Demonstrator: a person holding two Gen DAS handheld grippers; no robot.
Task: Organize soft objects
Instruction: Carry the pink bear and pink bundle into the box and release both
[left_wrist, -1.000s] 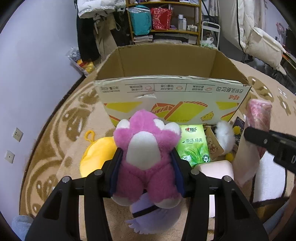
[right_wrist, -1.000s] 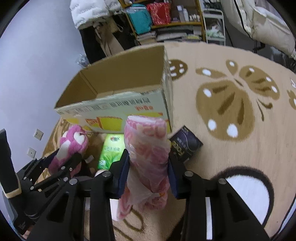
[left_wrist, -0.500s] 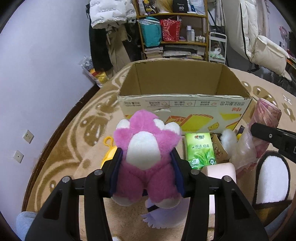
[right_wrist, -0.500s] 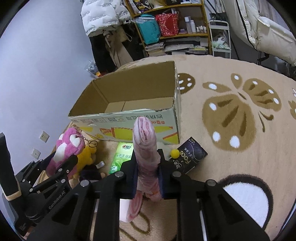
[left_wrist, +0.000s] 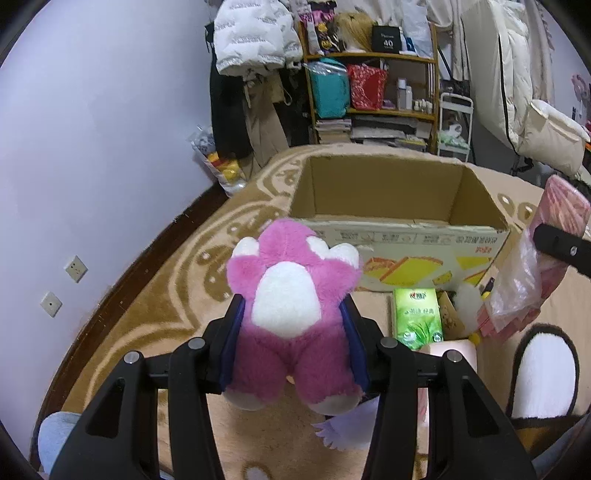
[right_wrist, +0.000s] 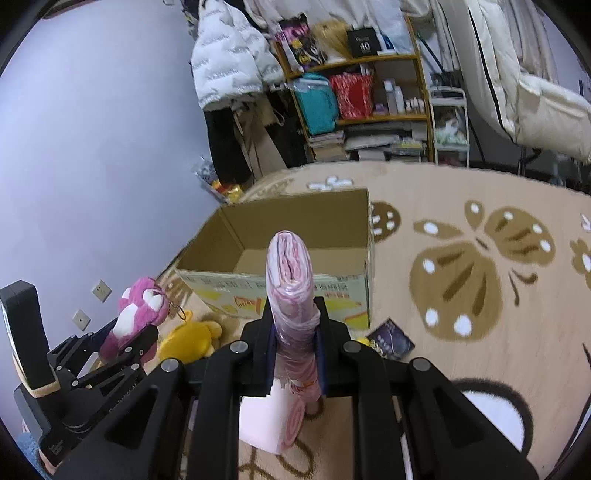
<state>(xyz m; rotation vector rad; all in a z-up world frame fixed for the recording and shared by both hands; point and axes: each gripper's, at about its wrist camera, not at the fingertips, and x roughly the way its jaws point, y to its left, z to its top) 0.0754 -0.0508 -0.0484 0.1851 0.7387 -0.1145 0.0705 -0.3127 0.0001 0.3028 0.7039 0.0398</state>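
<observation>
Pink plush toy (left_wrist: 291, 325) sits clamped between the jaws of our left gripper (left_wrist: 291, 332), belly towards the camera, now raised higher above the carpet (left_wrist: 155, 302) than a second ago — the yellow plush (right_wrist: 190, 341) it hid then lies below on the floor. Our right gripper (right_wrist: 295, 332) has squeezed down tight on the pink wrapped roll (right_wrist: 291, 280), which a second ago bulged wide between the pads and now stands narrow and upright. Both loads hang in front of the open cardboard box (left_wrist: 399, 236) — its bare bottom shows more than before.
</observation>
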